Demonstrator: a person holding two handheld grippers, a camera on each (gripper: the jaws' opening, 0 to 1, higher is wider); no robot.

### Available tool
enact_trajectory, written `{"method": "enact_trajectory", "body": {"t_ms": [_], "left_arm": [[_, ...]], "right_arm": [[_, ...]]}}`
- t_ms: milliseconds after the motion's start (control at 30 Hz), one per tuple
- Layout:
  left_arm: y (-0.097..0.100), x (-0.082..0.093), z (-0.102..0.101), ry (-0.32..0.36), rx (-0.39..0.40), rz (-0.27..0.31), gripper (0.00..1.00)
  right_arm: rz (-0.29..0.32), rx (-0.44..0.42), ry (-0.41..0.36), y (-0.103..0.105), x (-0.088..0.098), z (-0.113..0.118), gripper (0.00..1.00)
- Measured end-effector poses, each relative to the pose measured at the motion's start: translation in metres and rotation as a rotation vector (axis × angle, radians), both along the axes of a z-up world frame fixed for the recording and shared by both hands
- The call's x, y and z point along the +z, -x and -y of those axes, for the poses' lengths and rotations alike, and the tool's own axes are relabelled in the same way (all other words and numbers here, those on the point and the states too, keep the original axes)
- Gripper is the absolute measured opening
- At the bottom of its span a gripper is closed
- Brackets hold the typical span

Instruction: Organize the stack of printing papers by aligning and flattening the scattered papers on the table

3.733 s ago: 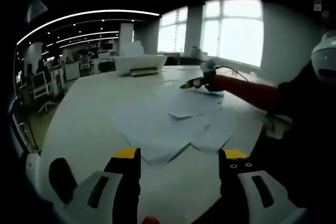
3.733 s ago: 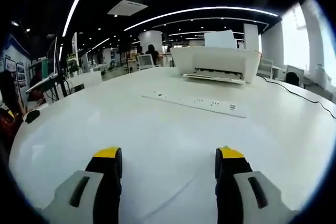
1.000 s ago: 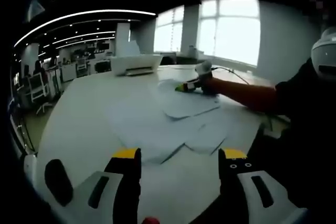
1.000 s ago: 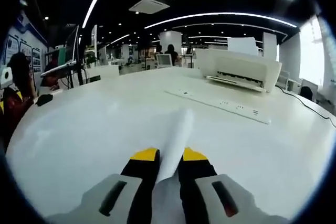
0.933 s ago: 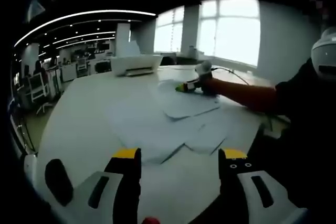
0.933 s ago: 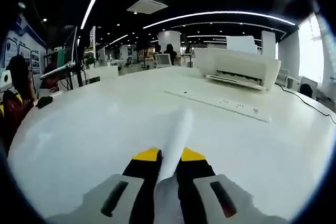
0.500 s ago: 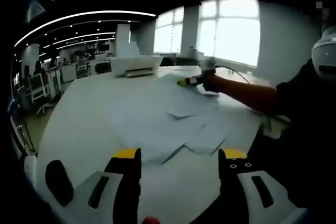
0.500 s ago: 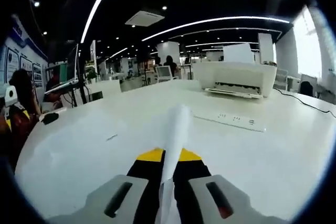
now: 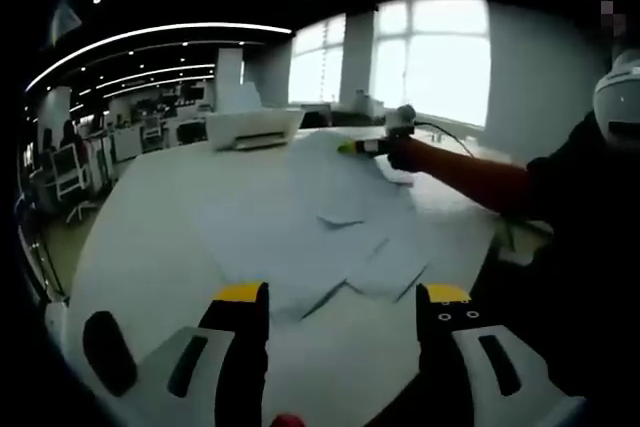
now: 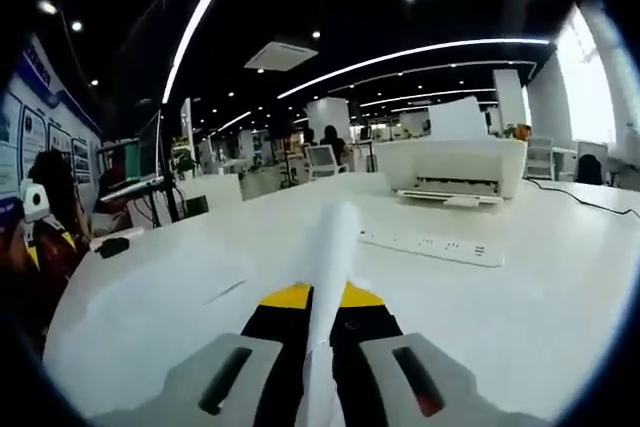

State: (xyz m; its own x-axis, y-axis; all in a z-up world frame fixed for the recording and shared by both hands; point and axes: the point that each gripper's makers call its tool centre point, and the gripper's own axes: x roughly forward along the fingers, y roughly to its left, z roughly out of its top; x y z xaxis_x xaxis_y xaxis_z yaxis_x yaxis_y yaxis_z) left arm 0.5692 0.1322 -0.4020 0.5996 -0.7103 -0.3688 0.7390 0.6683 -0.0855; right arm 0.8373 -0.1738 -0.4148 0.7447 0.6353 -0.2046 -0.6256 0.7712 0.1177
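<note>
Right gripper (image 10: pixel 322 297) pinching one sheet (image 10: pixel 330 247), one printer (image 10: pixel 450 169)

Left claw (image 9: pixel 340 297) low at 6 o'clock with jaws spread wide, right claw (image 10: pixel 324 299) jaws pinched together on a sheet edge, right claw (image 9: pixel 368 146) at 1 o'clock on an outstretched arm (image 9: pixel 470 175)

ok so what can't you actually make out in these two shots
- Right gripper view: the sheet pinched in the right hand-held gripper shows edge-on, so its face and any print are hidden.
- Left gripper view: how many papers overlap on the table is unclear, since the edges blur together.
- Left gripper view: the pile's near edge is cut off by the open left hand-held gripper.
- Right gripper view: the printer markings are too small to read.
</note>
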Motion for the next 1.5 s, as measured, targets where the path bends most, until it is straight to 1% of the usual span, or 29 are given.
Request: {"method": "enact_trajectory", "body": {"t_ms": [233, 433, 900, 1000, 1233, 1300, 1500], "left_arm": [[-0.001, 0.0, -0.001, 0.004, 0.007, 0.002, 0.63], [-0.002, 0.002, 0.0, 0.007, 0.012, 0.004, 0.62], [-0.002, 0.002, 0.002, 0.01, 0.007, 0.005, 0.62], [-0.003, 0.002, 0.003, 0.01, 0.006, 0.005, 0.62], [-0.003, 0.001, 0.004, 0.011, 0.005, 0.003, 0.62], [-0.003, 0.001, 0.004, 0.01, 0.004, 0.003, 0.62], [-0.003, 0.001, 0.005, 0.013, 0.003, 0.004, 0.62]], "right_arm": [[0.013, 0.025, -0.042, 0.008, 0.013, -0.003, 0.02], [0.041, 0.052, -0.076, 0.017, 0.033, -0.007, 0.02], [0.099, 0.125, -0.094, 0.033, 0.064, -0.017, 0.04], [0.1, 0.146, -0.101, 0.038, 0.069, -0.021, 0.04], [0.119, 0.197, -0.152, 0.048, 0.088, -0.028, 0.04], [0.123, 0.204, -0.154, 0.05, 0.09, -0.029, 0.04], [0.163, 0.236, -0.132, 0.065, 0.107, -0.041, 0.04]]}}
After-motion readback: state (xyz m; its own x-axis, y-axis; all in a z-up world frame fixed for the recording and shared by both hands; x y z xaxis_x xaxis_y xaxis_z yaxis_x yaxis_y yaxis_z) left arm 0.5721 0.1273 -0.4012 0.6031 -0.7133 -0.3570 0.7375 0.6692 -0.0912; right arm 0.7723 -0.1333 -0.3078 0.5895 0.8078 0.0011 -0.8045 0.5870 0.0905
